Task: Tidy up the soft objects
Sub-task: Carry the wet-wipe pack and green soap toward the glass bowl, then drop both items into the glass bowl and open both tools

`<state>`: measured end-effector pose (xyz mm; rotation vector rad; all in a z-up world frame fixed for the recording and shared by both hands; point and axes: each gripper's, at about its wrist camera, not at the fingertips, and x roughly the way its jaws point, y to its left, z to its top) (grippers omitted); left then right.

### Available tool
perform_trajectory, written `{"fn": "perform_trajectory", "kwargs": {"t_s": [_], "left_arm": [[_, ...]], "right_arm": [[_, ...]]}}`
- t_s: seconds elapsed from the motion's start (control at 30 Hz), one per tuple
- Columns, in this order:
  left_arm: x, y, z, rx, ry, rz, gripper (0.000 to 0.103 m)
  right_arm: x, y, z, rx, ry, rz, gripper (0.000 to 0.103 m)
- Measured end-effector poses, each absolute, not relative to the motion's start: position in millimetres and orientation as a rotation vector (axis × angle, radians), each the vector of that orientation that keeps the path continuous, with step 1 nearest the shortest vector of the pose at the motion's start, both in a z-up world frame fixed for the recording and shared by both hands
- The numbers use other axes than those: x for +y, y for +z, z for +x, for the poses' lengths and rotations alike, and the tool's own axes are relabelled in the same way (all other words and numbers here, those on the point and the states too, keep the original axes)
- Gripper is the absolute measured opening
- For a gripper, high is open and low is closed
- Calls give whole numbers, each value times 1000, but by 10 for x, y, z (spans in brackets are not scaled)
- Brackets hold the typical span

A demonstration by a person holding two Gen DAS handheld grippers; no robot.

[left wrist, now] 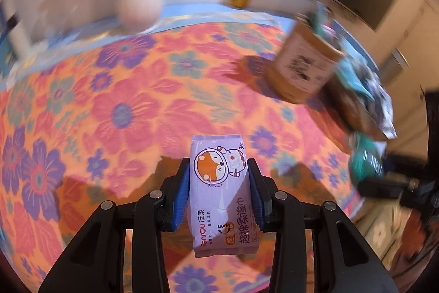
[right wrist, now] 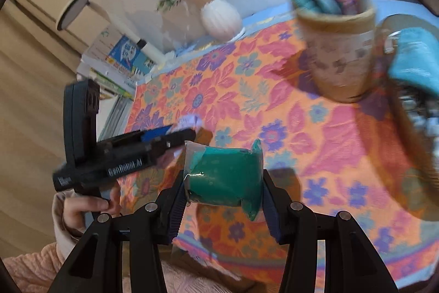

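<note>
While the left claw [left wrist: 219, 191] pinches a lilac wet-wipe pack [left wrist: 221, 194] lengthwise between its blue pads, held clear above the floral cloth [left wrist: 131, 106] on the tabletop, the right claw [right wrist: 223, 199] is clamped on a green plastic-wrapped soft packet [right wrist: 227, 177], also lifted off the cloth. In the right wrist view the left claw shows side-on at left, gripped by a hand [right wrist: 82, 208] in a pink sleeve. Farther back: a brown cylindrical holder [right wrist: 340, 56] stuffed with packets, a turquoise item [right wrist: 417, 56] beside it, then a white ribbed vase [right wrist: 221, 18] with flowers at the far edge; background blurred.
</note>
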<state>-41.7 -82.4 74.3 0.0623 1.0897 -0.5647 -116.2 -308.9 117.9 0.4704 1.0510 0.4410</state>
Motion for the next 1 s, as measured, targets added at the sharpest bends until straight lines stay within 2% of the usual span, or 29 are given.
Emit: {"fn": "perform_trajectory", "kwargs": {"t_s": [0.27,0.5,0.7,0.93,1.0], "left_arm": [[-1657,1088,-687,997,-735,129,36],[-2549,1358,-824,948,-919,198,36],[-3150,1457,-817,905,-983,233,36],[-3487,1171,-604,949,-1007,209,36],[-3527,1113,-548,968,-1042,189,39]], "right_arm": [[-4035,1690,-1253,963,239,476,49],[-4627,1904,-1047,940,147,500,49],[-4920,1784,-608,975,100,527,49],[-5066,1542,-254,1011,63,519,50],[-5085,1514,-220,1010,58,514,52]]}}
